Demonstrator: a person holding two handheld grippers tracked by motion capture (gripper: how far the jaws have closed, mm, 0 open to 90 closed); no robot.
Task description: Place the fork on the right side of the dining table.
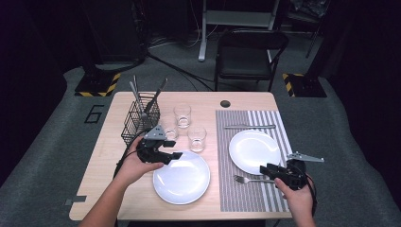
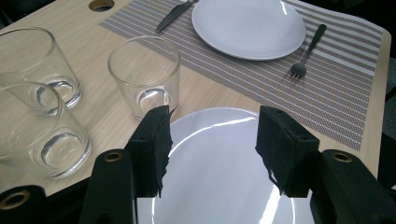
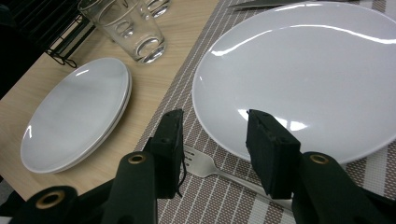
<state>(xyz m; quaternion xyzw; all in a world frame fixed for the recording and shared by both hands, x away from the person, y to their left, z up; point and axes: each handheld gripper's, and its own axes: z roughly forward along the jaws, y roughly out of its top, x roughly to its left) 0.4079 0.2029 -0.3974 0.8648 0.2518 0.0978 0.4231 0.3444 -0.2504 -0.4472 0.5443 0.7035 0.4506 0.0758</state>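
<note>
My left gripper (image 1: 172, 155) (image 2: 210, 140) hovers open over the far rim of a white plate stack (image 1: 182, 177) (image 2: 219, 177) on the bare wood, with nothing between its jaws. My right gripper (image 1: 264, 169) (image 3: 215, 140) is open just above a fork (image 1: 248, 179) (image 3: 205, 165) lying on the striped placemat (image 1: 241, 194); its pads do not touch the fork. A second white plate (image 1: 254, 151) (image 3: 303, 70) sits on the mat beyond the fork. A knife (image 1: 249, 126) (image 2: 175, 14) lies past that plate.
Three empty glasses (image 1: 182, 115) (image 1: 197, 138) (image 1: 169, 126) stand close behind the left gripper. A black wire basket (image 1: 139, 118) with cutlery stands at the back left. A folding chair (image 1: 250, 52) is beyond the table.
</note>
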